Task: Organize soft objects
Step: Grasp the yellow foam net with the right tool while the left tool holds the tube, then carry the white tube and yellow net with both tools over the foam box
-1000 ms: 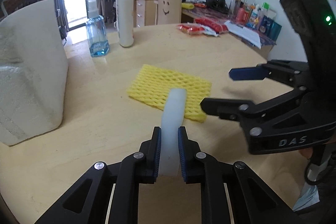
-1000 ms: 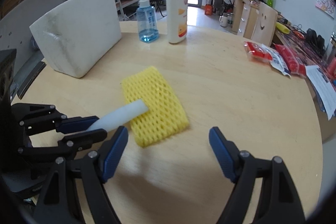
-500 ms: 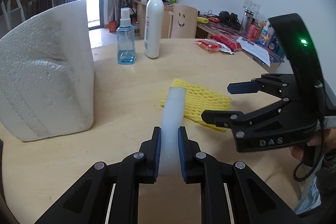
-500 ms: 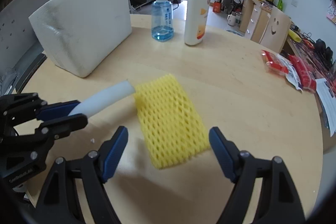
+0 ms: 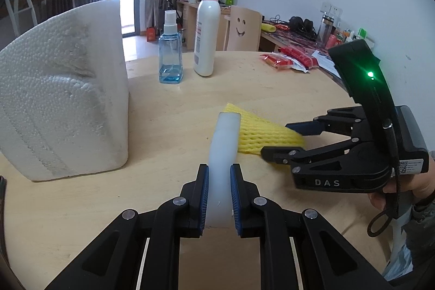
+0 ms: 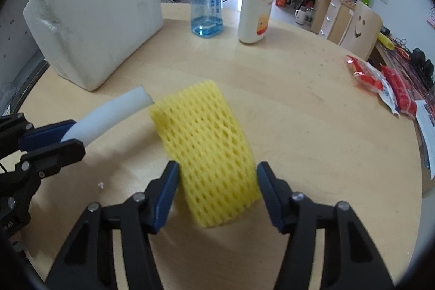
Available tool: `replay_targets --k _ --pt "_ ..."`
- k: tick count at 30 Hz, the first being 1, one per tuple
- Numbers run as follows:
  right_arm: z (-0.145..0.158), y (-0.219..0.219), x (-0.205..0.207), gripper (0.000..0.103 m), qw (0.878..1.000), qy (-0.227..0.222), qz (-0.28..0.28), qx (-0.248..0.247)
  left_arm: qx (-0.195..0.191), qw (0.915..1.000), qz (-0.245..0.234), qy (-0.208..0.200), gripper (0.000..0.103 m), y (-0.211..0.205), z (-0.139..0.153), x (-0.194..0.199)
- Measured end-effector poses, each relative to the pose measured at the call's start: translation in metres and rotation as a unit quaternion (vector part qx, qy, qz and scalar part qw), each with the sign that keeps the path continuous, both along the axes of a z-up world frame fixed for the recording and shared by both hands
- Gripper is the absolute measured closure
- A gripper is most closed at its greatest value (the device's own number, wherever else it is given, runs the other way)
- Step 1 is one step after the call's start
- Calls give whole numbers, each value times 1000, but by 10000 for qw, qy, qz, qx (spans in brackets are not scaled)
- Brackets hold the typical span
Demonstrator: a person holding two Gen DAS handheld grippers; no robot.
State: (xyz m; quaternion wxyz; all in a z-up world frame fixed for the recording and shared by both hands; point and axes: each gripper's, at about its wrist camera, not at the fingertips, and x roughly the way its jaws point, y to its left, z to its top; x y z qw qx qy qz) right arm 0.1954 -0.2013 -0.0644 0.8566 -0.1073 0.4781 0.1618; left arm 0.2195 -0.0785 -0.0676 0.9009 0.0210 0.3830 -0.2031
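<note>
A white foam tube (image 5: 225, 140) sticks forward out of my left gripper (image 5: 219, 173), which is shut on it, and its free end hangs beside the far left corner of the yellow foam net (image 5: 261, 132). The net (image 6: 209, 143) lies flat on the round wooden table (image 6: 312, 105). My right gripper (image 6: 217, 175) straddles the net's near end. Its jaws are closing, each blue pad right at a side edge, and the net does not look squeezed. In the right wrist view the left gripper (image 6: 77, 137) and the tube (image 6: 108, 113) are at the left.
A large white styrofoam block (image 5: 62, 99) stands at the table's left. A blue spray bottle (image 5: 170, 56) and a white pump bottle (image 5: 207, 26) stand at the back. Red snack packets (image 5: 288, 60) lie at the far right. A hand (image 5: 402, 189) holds the right gripper.
The right gripper has come down over the net's near end and its jaws have narrowed around it. The left gripper has drawn the tube off the net to its left side.
</note>
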Motion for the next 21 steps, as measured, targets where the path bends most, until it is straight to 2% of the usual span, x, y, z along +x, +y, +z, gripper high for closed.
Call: replay_targets --k 3,6,10,14,21 --pt "0 0 -2 53 10000 7 -10 46 13 10000 27 -3 86 0 -1 -1" --pt "0 -1 -4 67 10000 -10 -62 46 16 10000 35 -33 86 0 0 -3" --pt "2 -7 -8 77 9997 -36 -188 127 2 10000 46 -79 86 0 0 -6" --pt "9 -14 -15 80 9990 -92 -321 300 -23 9999 24 -130 86 1 4 -10" --pt "34 -27 -38 80 9963 -486 -512 491 -20 9993 23 -376 86 1 22 -26"
